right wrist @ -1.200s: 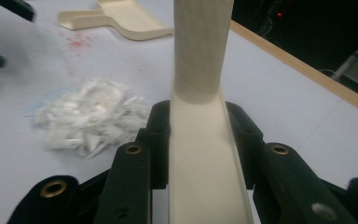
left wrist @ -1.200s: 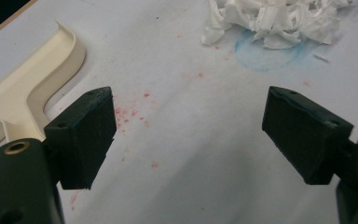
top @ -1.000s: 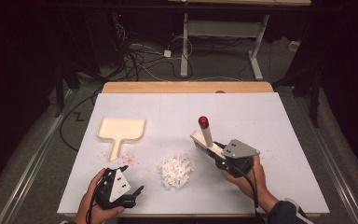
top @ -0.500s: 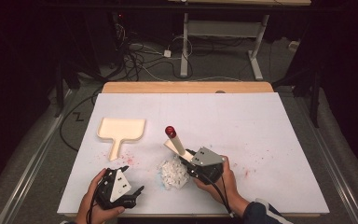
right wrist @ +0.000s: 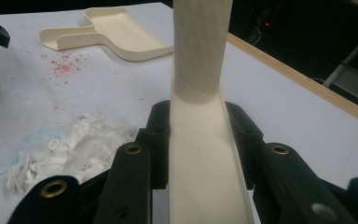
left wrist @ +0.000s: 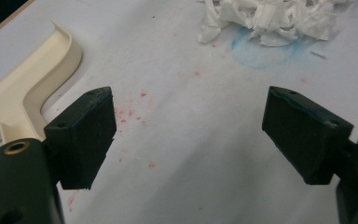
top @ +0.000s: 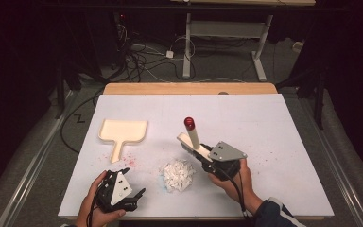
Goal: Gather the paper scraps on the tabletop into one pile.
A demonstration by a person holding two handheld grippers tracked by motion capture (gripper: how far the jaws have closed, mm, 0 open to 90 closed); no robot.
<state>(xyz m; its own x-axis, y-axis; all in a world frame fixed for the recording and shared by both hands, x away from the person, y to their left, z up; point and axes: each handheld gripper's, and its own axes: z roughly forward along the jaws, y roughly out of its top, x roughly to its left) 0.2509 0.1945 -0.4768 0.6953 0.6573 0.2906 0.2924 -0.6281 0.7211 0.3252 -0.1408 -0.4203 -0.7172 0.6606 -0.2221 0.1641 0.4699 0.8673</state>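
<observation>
— Overhead, what shows? The right gripper (top: 199,152) clamps a cream brush (top: 192,137), its red tip (top: 189,123) at 12 o'clock.

— And close up? The left gripper (left wrist: 189,135) gapes wide; shredded paper (left wrist: 270,18) lies at 1 o'clock on the counter (left wrist: 191,186).

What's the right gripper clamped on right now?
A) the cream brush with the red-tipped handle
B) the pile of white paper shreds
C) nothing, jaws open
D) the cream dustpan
A: the right gripper has its jaws shut on the cream brush; the dustpan and the paper shreds lie free on the table.
</observation>
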